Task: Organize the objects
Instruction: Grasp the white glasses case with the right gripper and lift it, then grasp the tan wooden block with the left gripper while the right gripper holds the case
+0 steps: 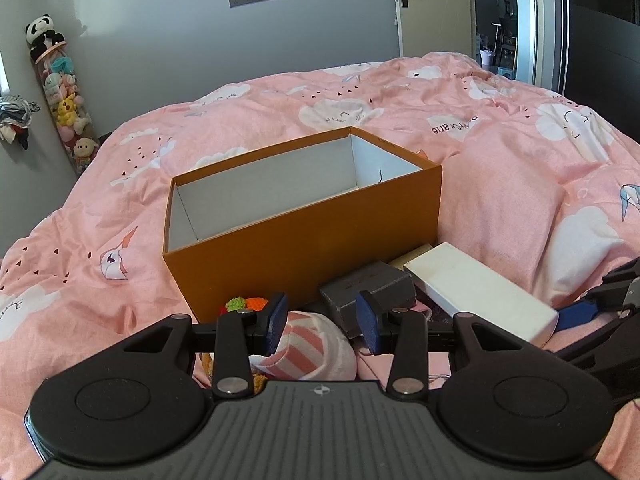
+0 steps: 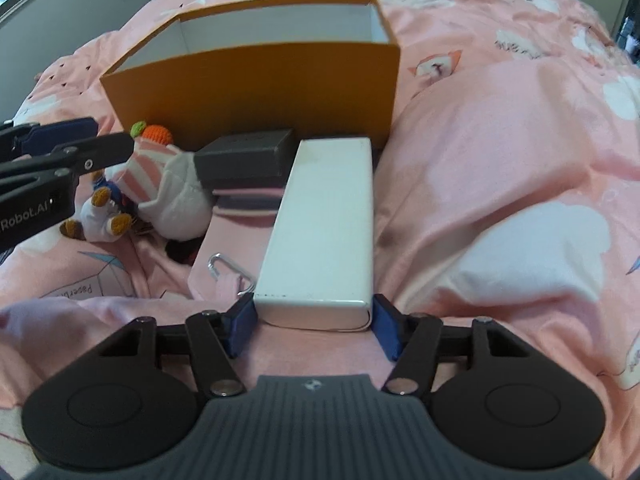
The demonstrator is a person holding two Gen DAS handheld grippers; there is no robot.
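While my right gripper (image 2: 312, 322) has its pads against the near end of the white box (image 2: 326, 224), its long axis points at the orange box (image 2: 256, 76). My left gripper (image 1: 324, 318) hovers parted over the striped plush (image 1: 316, 350); only the right view shows the carabiner (image 2: 224, 266).

An open box (image 2: 256, 76) sits on the bed quilt (image 2: 500, 160) — before its near wall lie a small case (image 2: 248, 152) and, right of it, a long flat box (image 2: 328, 224). Left of the case rests a plush toy (image 2: 168, 188), with a clip (image 2: 224, 268) nearer still.
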